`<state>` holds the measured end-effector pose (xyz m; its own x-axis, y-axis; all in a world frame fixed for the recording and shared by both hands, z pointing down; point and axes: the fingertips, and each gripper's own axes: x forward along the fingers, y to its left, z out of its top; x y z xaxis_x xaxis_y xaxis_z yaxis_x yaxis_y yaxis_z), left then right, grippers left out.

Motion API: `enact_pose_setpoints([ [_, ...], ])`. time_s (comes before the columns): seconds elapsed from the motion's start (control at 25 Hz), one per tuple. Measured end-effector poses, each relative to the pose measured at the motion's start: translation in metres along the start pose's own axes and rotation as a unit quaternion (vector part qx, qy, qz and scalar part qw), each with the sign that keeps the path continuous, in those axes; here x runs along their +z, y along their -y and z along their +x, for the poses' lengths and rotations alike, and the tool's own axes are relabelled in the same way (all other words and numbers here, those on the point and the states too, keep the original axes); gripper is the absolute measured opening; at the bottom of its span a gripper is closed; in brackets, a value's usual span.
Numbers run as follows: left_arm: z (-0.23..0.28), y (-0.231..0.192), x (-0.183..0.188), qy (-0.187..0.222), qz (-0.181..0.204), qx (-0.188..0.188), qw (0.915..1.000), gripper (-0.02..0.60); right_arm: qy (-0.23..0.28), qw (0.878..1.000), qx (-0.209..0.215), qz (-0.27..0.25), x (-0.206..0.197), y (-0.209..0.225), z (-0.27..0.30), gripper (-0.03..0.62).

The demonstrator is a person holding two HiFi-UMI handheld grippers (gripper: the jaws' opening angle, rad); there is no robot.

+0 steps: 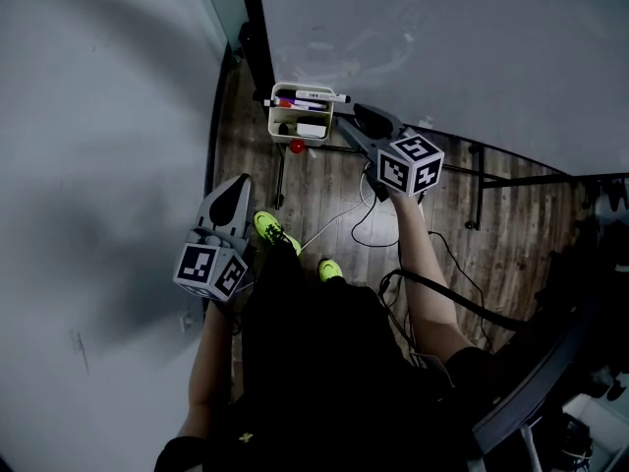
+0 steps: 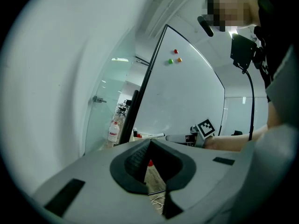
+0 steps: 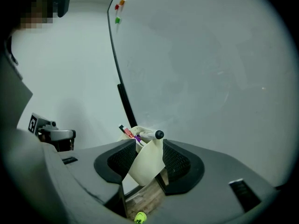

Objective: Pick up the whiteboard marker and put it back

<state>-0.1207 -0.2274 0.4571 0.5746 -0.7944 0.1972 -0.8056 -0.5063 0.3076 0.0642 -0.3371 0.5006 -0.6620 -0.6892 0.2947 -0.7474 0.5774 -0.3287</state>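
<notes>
A whiteboard marker (image 1: pixel 313 96) with a black cap lies across the top of a cream holder (image 1: pixel 301 116) fixed to the whiteboard (image 1: pixel 442 47). In the right gripper view the marker (image 3: pixel 150 135) rests on the holder (image 3: pixel 147 162), above and beyond the jaws. My right gripper (image 1: pixel 346 126) is at the holder's right end. It is open, one pad on each side of the holder's near corner, and holds nothing. My left gripper (image 1: pixel 240 185) hangs lower left, away from the holder, its tips together with nothing between them.
The holder contains several other markers (image 3: pixel 127 131). A red round object (image 1: pixel 296 147) shows just below it. Cables (image 1: pixel 364 214) trail over the wooden floor beside the board's stand leg (image 1: pixel 280 180). A bottle (image 2: pixel 113 130) stands by the glass wall. Magnets (image 2: pixel 175 56) dot the board.
</notes>
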Motion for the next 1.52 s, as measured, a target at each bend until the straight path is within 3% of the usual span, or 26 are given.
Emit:
enact_pose_setpoints([
  [0.2, 0.002, 0.010, 0.003, 0.008, 0.003, -0.003, 1.0000, 0.032, -0.003, 1.000, 0.002, -0.021, 0.003, -0.009, -0.008, 0.161],
  [0.44, -0.003, 0.028, 0.012, 0.019, 0.013, 0.000, 0.9997, 0.032, 0.003, 0.999, 0.012, -0.047, 0.009, -0.024, -0.029, -0.005],
  [0.6, -0.014, 0.044, 0.014, 0.029, 0.016, 0.007, 0.9994, 0.032, 0.012, 0.997, 0.046, -0.065, 0.015, -0.043, -0.046, -0.006],
  [1.04, -0.070, 0.096, 0.009, 0.055, 0.016, 0.042, 0.9975, 0.032, 0.016, 0.991, 0.088, -0.100, 0.004, -0.089, -0.117, -0.006],
  [1.52, -0.116, 0.134, -0.005, 0.044, 0.032, 0.060, 0.9967, 0.032, 0.029, 0.990, 0.104, -0.093, -0.022, -0.127, -0.169, -0.006],
])
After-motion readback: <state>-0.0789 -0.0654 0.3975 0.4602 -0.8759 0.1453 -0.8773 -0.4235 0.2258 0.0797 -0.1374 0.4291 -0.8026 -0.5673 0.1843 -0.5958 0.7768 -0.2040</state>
